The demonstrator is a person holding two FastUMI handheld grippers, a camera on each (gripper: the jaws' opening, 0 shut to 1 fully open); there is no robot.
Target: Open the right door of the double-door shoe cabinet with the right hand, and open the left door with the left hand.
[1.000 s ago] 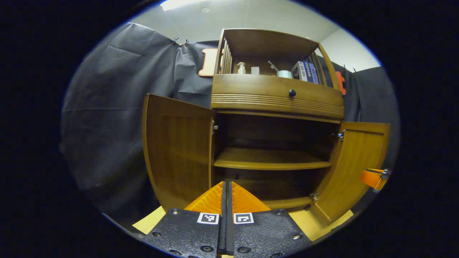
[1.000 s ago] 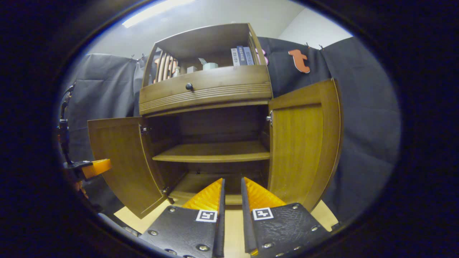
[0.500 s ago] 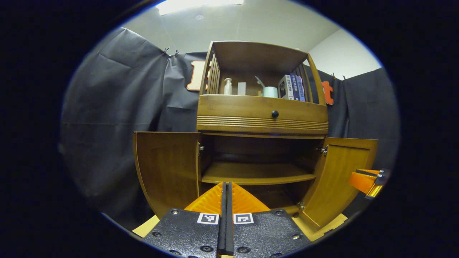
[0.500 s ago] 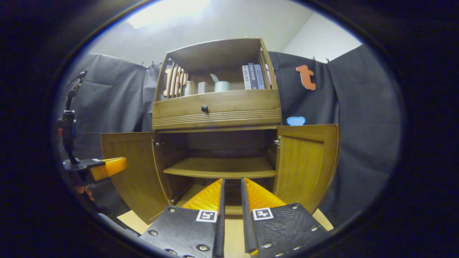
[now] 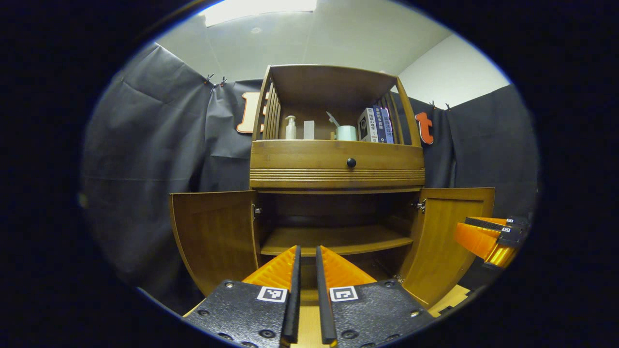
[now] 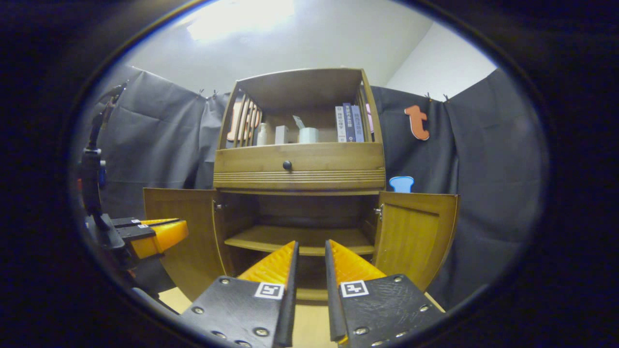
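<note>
Both doors swung wide: left door point(image 5: 213, 237), right door point(image 6: 416, 237). Left gripper point(image 5: 304, 256), right gripper point(image 6: 311, 251): narrow gap, holding nothing. Judged opening done; next, just back clear.

Brown wooden double-door shoe cabinet point(image 5: 337, 169) stands with both doors wide: left door point(image 5: 213, 237), right door point(image 5: 447, 239). Left gripper point(image 5: 305, 256) hangs in front, fingers slightly apart, holding nothing. Right gripper point(image 5: 486, 237) sits just beside the right door.
</note>
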